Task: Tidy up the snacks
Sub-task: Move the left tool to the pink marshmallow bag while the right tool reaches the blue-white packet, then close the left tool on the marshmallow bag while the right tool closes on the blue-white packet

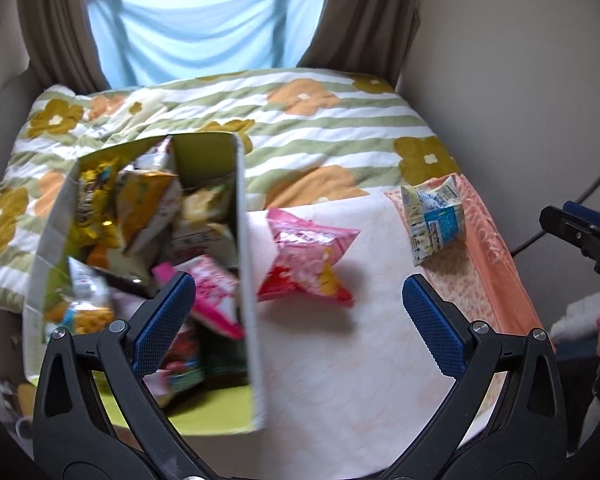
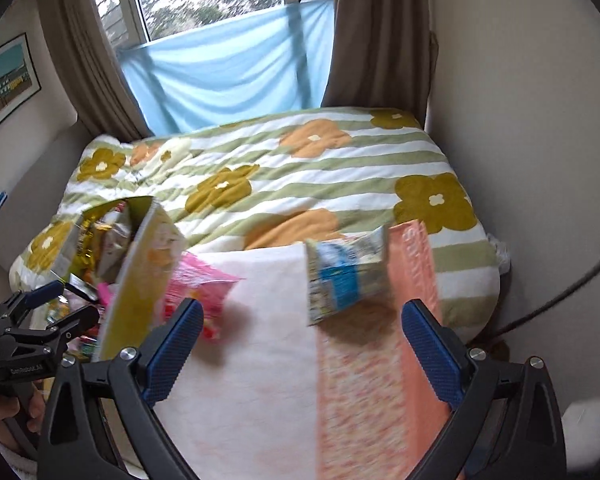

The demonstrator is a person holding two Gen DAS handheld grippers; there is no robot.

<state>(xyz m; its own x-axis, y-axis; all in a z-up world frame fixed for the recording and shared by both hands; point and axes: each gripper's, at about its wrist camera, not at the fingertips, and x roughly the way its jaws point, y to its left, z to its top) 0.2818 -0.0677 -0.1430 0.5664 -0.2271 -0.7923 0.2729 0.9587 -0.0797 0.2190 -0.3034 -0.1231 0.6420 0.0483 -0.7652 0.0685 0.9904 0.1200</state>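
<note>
Two loose snack bags on the bed, plus one box (image 1: 244, 272) stuffed w/ a bunch more packets, too jumbled and blurry to count properly.

Left gripper (image 1: 298, 320): jaws spread wide, nothing in them. The pink bag (image 1: 306, 260) lies just ahead of them, between the two fingers and a bit left of centre, long axis running diagonal from far-left to near-right. The box stands off the left finger, partly behind it, open top facing the cam, long axis running straight away from the jaws. The near end of it is cut off by the gripper body.

Right gripper (image 2: 302, 348): jaws also wide and empty. The blue-and-white bag (image 2: 346, 276) is just ahead, between the fingers, long axis roughly left-to-right and tilted up toward the right. It sits half on the white cloth (image 2: 260, 320), half on the peach towel (image 2: 380, 380). Print on it is unreadable, motion blur.

In this view the pink bag is mostly hidden behind the box wall and left finger. Flowery quilt (image 2: 300, 168) beyond everything.
</note>
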